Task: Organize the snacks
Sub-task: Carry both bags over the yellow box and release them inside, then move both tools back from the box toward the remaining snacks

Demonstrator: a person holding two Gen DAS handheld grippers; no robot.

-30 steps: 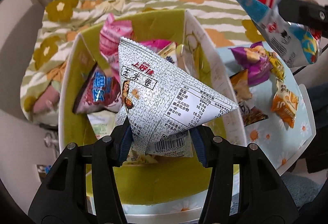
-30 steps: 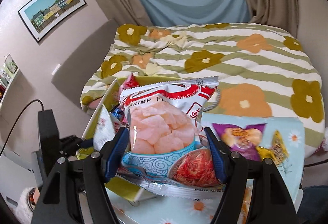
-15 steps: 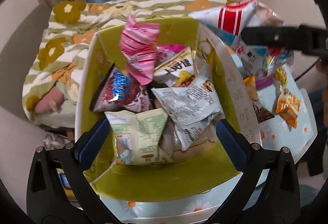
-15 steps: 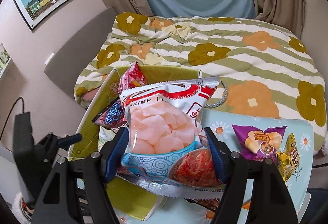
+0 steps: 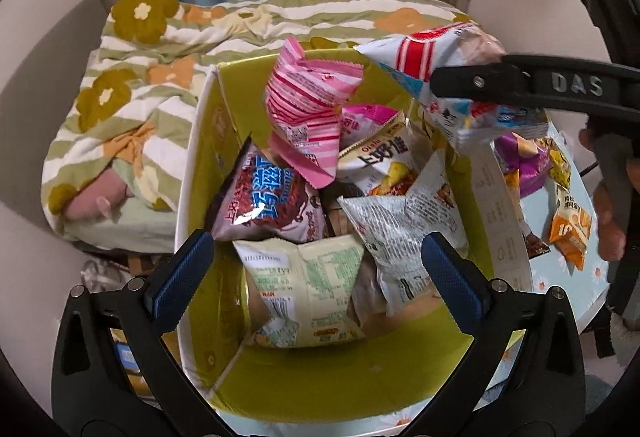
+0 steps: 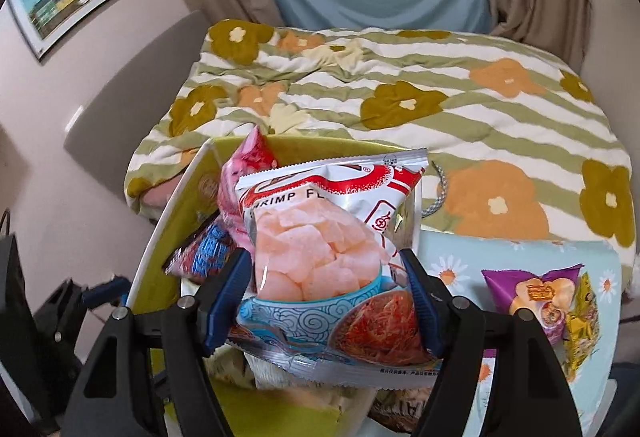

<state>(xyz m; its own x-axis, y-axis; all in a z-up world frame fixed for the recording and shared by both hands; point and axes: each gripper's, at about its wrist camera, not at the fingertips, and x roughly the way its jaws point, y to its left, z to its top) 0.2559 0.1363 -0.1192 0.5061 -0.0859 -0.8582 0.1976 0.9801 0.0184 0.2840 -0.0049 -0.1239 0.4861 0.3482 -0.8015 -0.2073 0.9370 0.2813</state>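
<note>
One box (image 5: 192, 197), two grippers, about ten snack packets.

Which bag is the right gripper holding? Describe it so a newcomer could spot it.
Start at the yellow-green box in front of the floral bed. Over its right rim, the right gripper clamps the shrimp chip bag. Unlike the bags around it, it has a clear window showing pale pink chips, a red-and-white top and a blue bowl print.

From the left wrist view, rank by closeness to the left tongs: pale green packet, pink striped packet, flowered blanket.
Nearest first from the left tongs, which are open over the box:
1. Pale green packet, right between the fingers.
2. Pink striped packet, standing deeper in the box.
3. Flowered blanket, beyond the box.
</note>
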